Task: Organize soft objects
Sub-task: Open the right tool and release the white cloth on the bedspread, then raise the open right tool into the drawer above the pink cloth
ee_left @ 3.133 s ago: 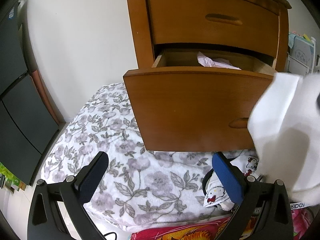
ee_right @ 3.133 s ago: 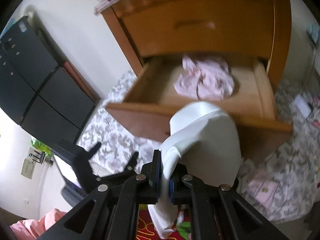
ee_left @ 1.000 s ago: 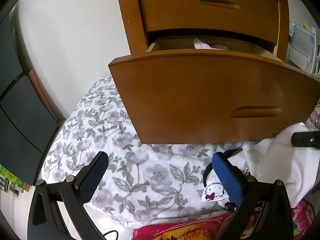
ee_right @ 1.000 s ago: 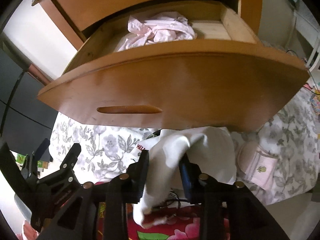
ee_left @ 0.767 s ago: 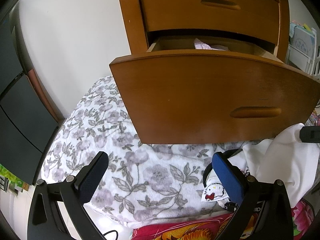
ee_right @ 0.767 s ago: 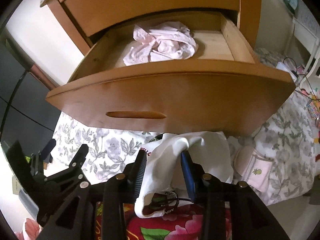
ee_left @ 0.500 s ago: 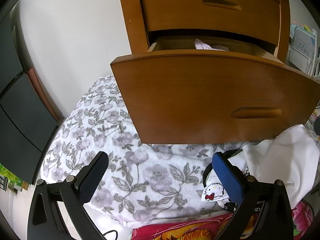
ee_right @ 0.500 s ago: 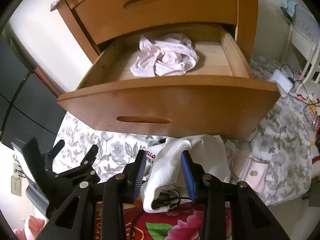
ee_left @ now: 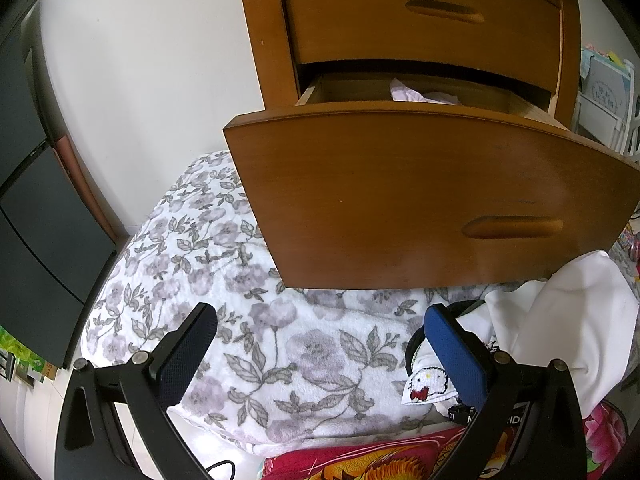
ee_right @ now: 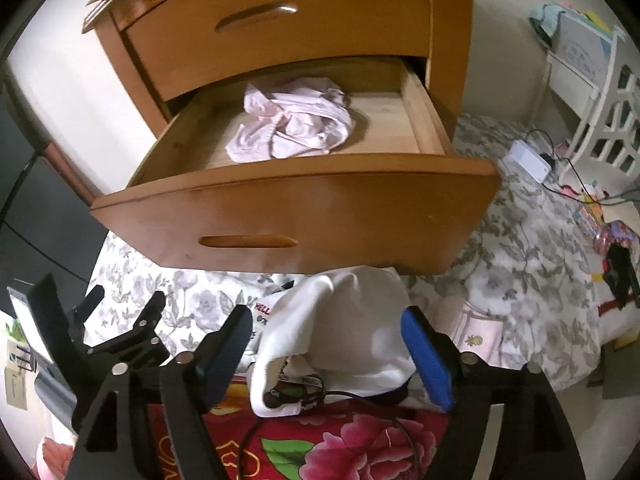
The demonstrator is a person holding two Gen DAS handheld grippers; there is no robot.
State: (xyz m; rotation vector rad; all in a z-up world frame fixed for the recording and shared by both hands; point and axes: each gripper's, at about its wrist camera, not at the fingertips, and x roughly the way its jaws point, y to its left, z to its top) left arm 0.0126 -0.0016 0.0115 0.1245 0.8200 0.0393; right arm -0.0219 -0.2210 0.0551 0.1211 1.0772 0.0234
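A white garment [ee_right: 344, 316] lies crumpled on the bed below the open wooden drawer [ee_right: 320, 216]. My right gripper [ee_right: 326, 320] hovers over it with its jaws opening; the cloth sits between the fingers, and the pads stand clear of it. Inside the drawer rests a crumpled pink garment [ee_right: 292, 124], whose top edge [ee_left: 412, 94] peeks over the drawer front [ee_left: 400, 200]. My left gripper [ee_left: 320, 314] is open and holds nothing above the floral blanket [ee_left: 240, 280]. The white garment [ee_left: 580, 320] lies just right of it.
A Hello Kitty cloth [ee_left: 426, 384] and a black strap lie by the left gripper's blue finger. A small pink item [ee_right: 476, 328] sits on the blanket at right. Also there: a red flowered quilt [ee_right: 320, 440], a white power strip [ee_right: 528, 160], a white rack [ee_right: 612, 120], a dark cabinet [ee_left: 40, 220].
The right gripper's jaws have spread wide and let go of the white garment, which now rests on the bed. That gripper rose and tipped, showing more of the drawer's inside. The left gripper kept still.
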